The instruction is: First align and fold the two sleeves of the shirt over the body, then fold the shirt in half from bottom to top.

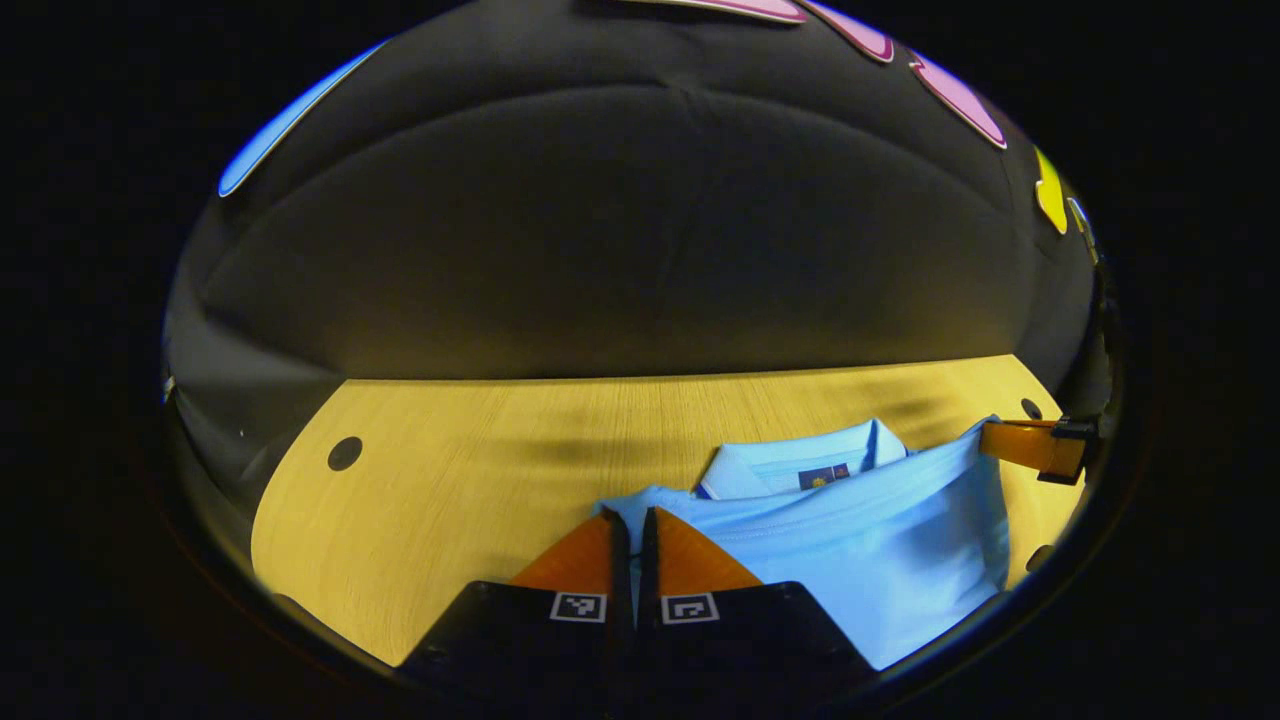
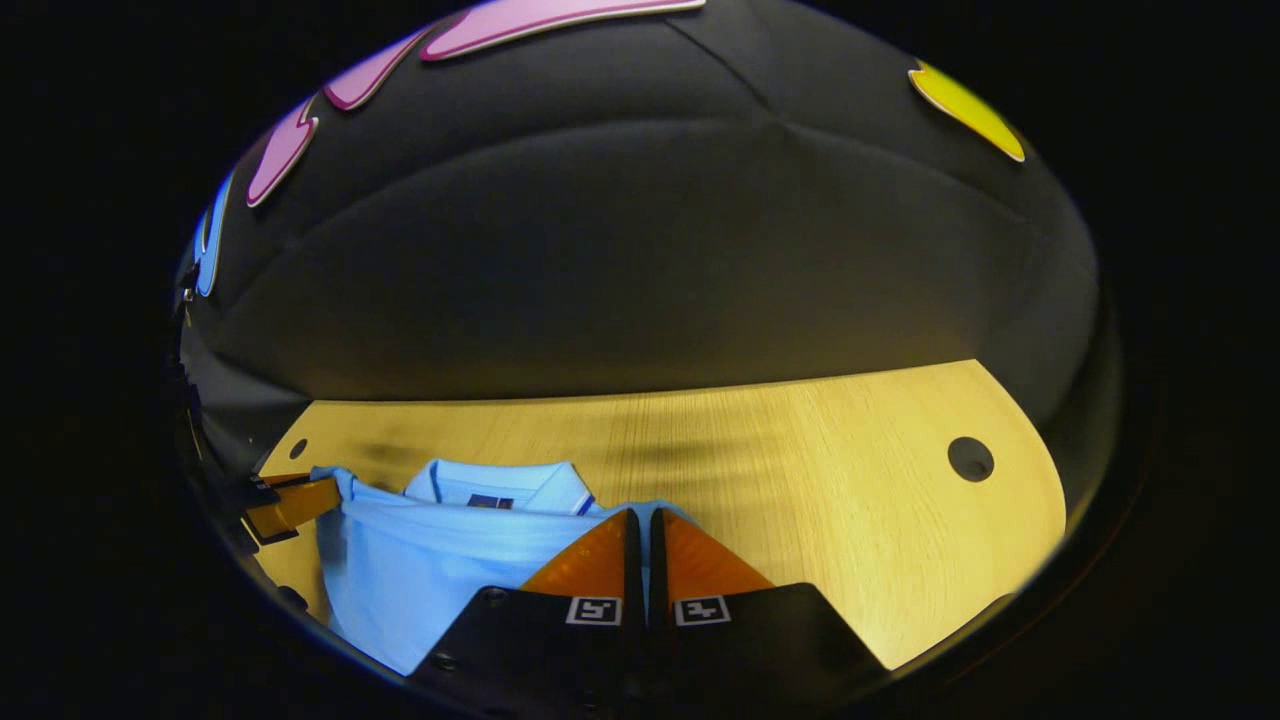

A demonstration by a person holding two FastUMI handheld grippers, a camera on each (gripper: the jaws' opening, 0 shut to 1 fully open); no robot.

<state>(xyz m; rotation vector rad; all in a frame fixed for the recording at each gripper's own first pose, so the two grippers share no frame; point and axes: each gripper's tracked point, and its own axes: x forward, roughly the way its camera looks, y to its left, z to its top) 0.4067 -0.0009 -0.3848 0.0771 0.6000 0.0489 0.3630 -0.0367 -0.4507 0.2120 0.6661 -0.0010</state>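
Note:
A light blue shirt (image 1: 880, 560) lies on the wooden table (image 1: 470, 470), its collar (image 1: 790, 465) toward the far edge. In the left gripper view my left gripper (image 1: 632, 515) is shut on a corner of the shirt's lifted edge, just short of the collar. At the right of that view, my right gripper (image 1: 1000, 440) pinches the opposite corner of the same edge. In the right gripper view my right gripper (image 2: 640, 515) is shut on the shirt (image 2: 400, 570), with the collar (image 2: 495, 485) to its left. My left gripper (image 2: 325, 495) holds the far corner there. The sleeves are hidden.
The table has round holes (image 1: 344, 453) (image 2: 970, 458) near its far corners. The booth's black cloth wall rises right behind the table's far edge (image 2: 700, 385). Bare wood (image 2: 850, 500) extends to either side of the shirt.

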